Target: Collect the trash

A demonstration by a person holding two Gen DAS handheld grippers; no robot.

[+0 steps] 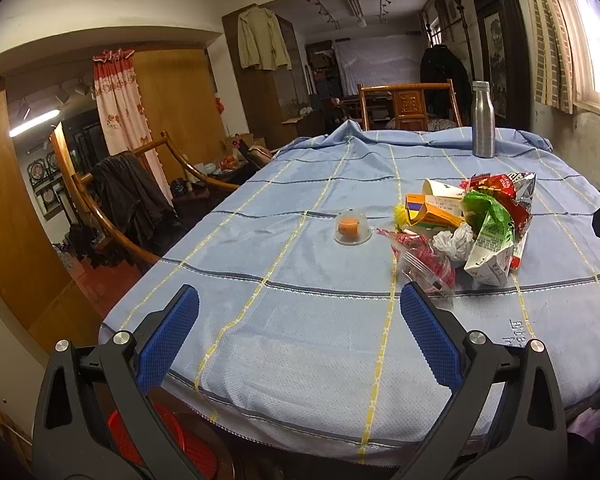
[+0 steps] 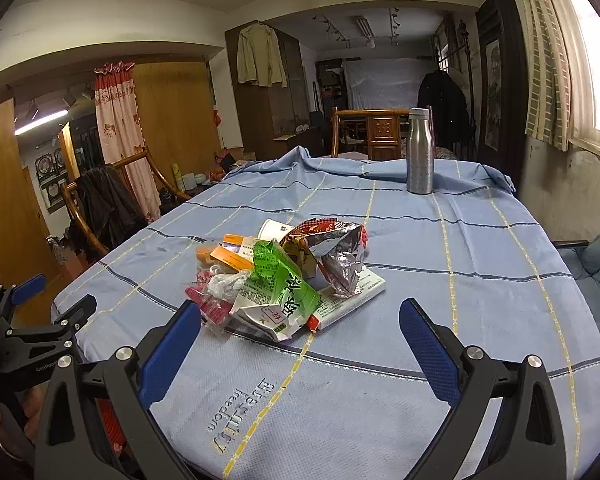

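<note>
1. Both grippers, left gripper (image 1: 300, 336) and right gripper (image 2: 300, 346), hover above the surface's (image 1: 300, 380) near edge, jaws spread wide, holding nothing.
2. Trash pile (image 2: 284, 276) lies mid-surface toward the right edge; a small lidded cup (image 1: 353, 229), probably trash too, sits apart.
3. Collection seems not yet begun; next comes reaching forward and closing on one piece.
</note>
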